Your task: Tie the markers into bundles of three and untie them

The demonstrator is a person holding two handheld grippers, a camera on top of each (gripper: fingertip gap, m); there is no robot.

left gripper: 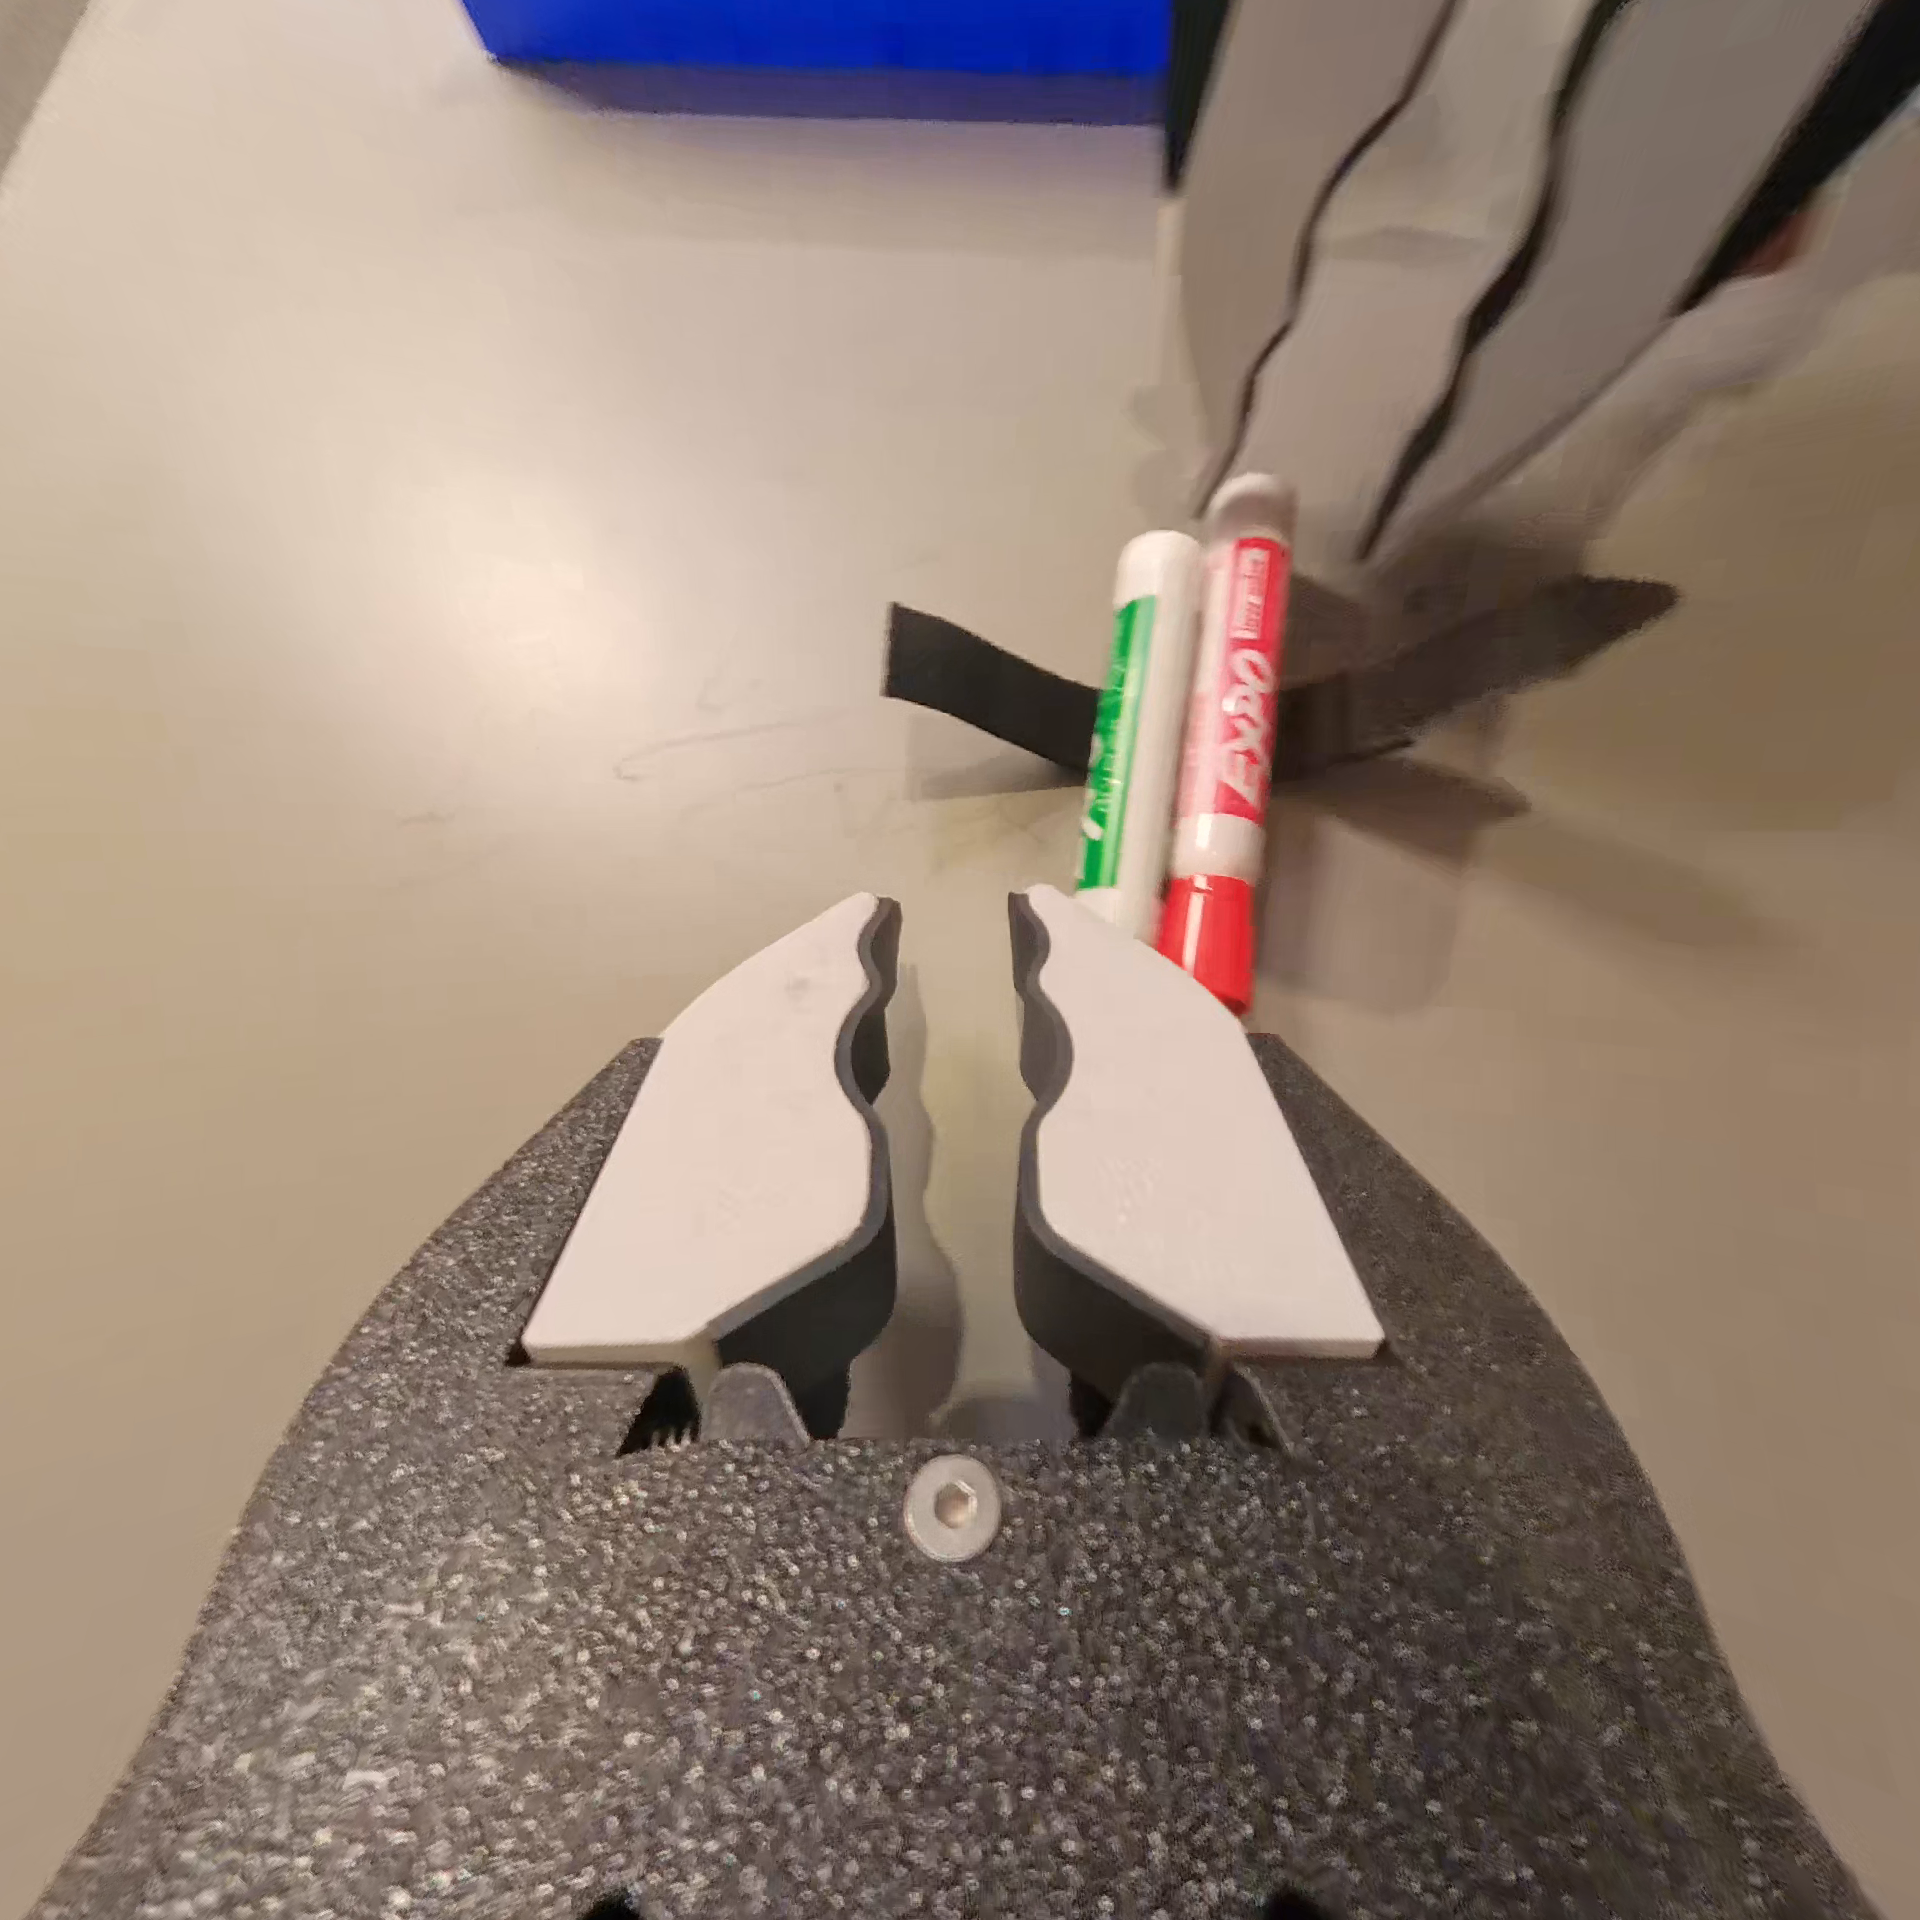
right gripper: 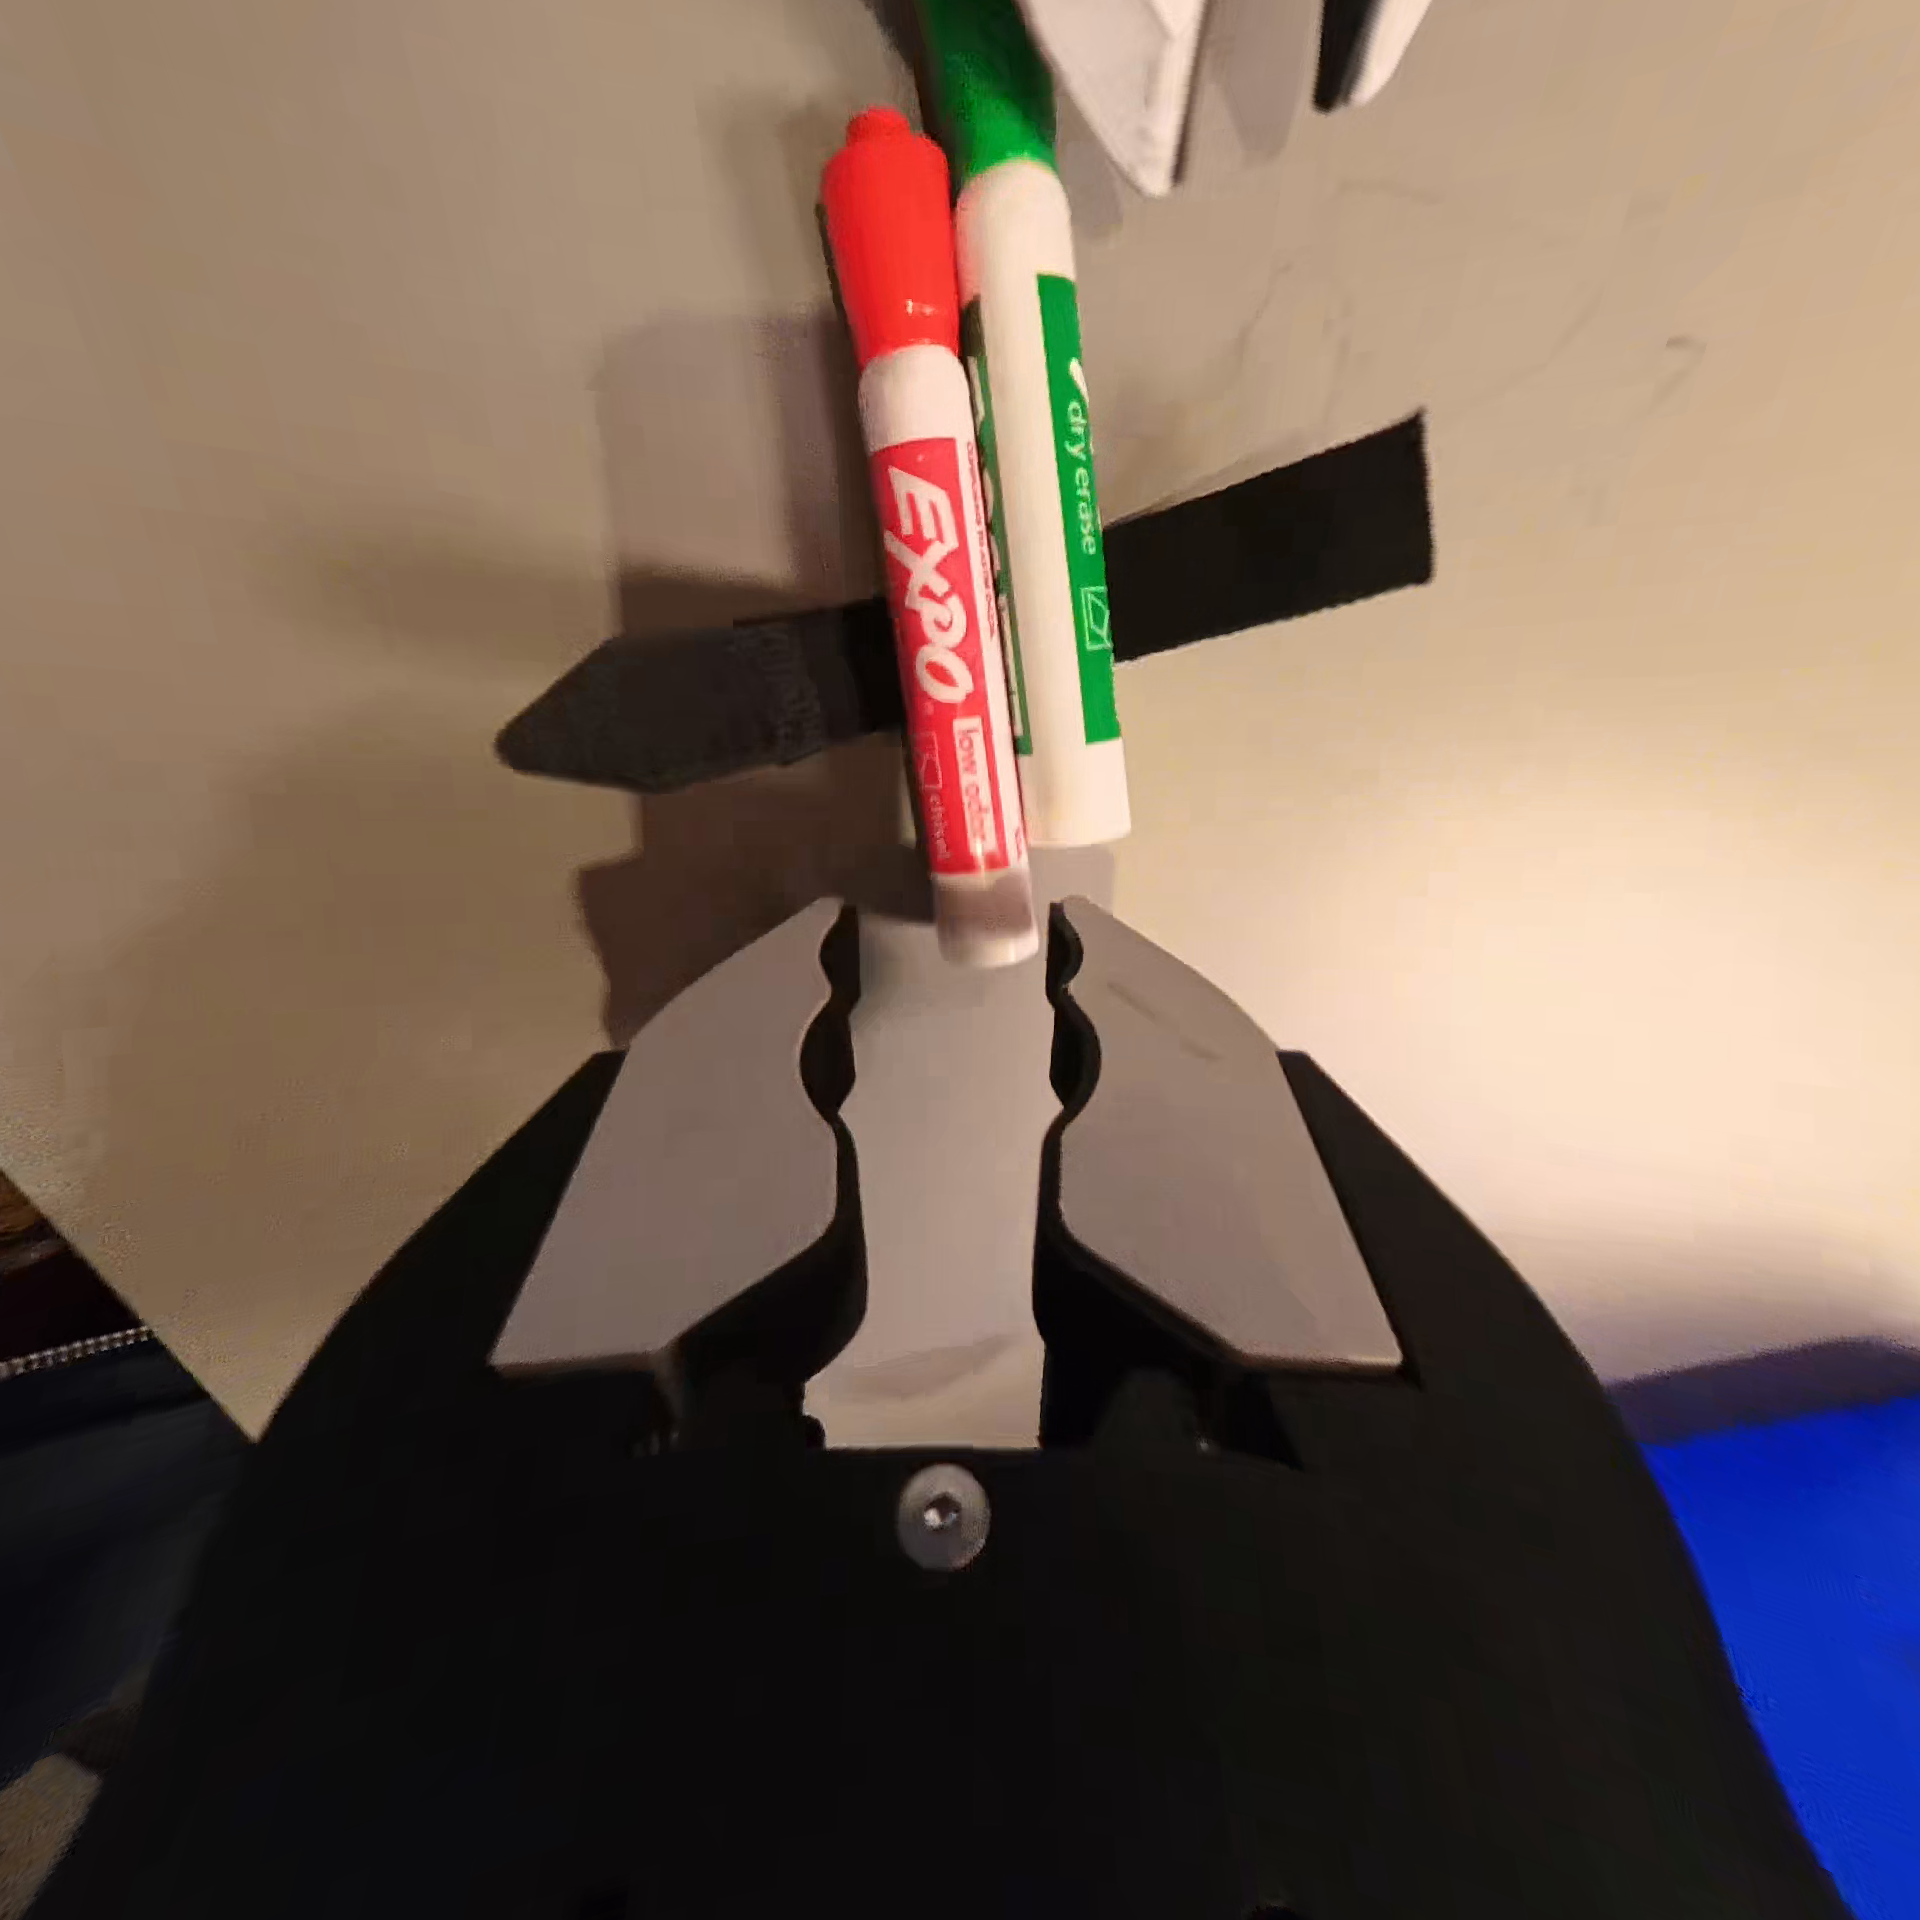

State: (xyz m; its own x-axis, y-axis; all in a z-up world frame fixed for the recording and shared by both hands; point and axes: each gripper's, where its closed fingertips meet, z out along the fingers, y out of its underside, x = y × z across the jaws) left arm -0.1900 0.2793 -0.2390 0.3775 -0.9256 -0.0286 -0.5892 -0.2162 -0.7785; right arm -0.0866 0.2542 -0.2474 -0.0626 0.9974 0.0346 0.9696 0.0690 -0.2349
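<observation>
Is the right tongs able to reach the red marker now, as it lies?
Probably yes. The right tongs stand open, and the white end of the red marker lies just in front of the gap between the tips. Nothing lies between; the green marker only lies alongside.

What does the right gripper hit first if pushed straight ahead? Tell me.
Most likely the white butt end of the red marker, which lies just ahead of the open right gripper, roughly between its fingertips. Height above the table is unclear, so it could pass over.

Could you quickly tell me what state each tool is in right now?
Left tool: open, holding nothing.
Right tool: open, holding nothing.
</observation>
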